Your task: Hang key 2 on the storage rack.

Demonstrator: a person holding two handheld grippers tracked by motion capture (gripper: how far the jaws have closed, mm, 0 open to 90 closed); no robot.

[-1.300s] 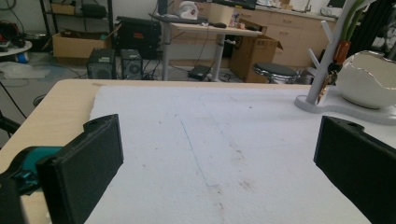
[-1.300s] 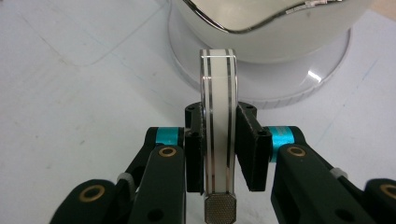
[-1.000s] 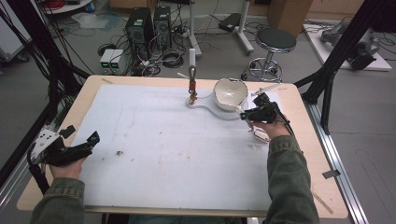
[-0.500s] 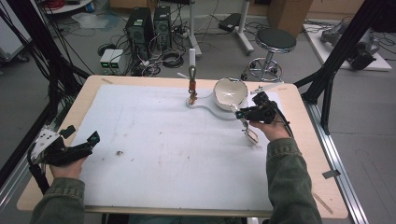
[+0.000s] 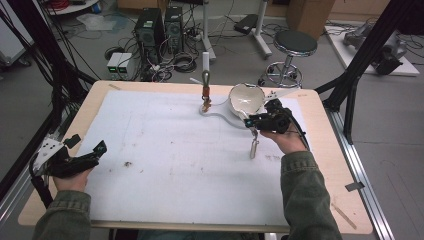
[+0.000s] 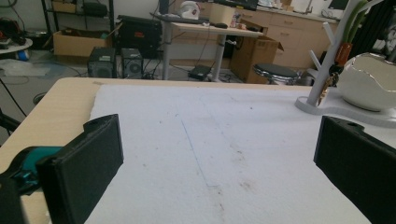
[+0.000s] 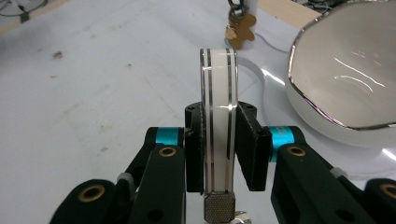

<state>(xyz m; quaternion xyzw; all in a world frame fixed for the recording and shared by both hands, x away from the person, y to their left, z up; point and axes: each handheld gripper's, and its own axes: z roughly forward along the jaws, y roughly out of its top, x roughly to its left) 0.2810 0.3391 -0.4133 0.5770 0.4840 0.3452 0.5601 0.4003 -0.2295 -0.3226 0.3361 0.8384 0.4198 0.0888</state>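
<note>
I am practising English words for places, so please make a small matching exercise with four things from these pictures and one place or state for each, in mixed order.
Things:
1. bangle
2. bowl
3. left gripper
4. keys

Places or states:
a. open, near the table's left edge
b. hanging on the white stand
c. clamped on edge in the right gripper
d. resting on the stand's base, tilted

Pairs: 1-c, 2-d, 3-a, 4-b
</note>
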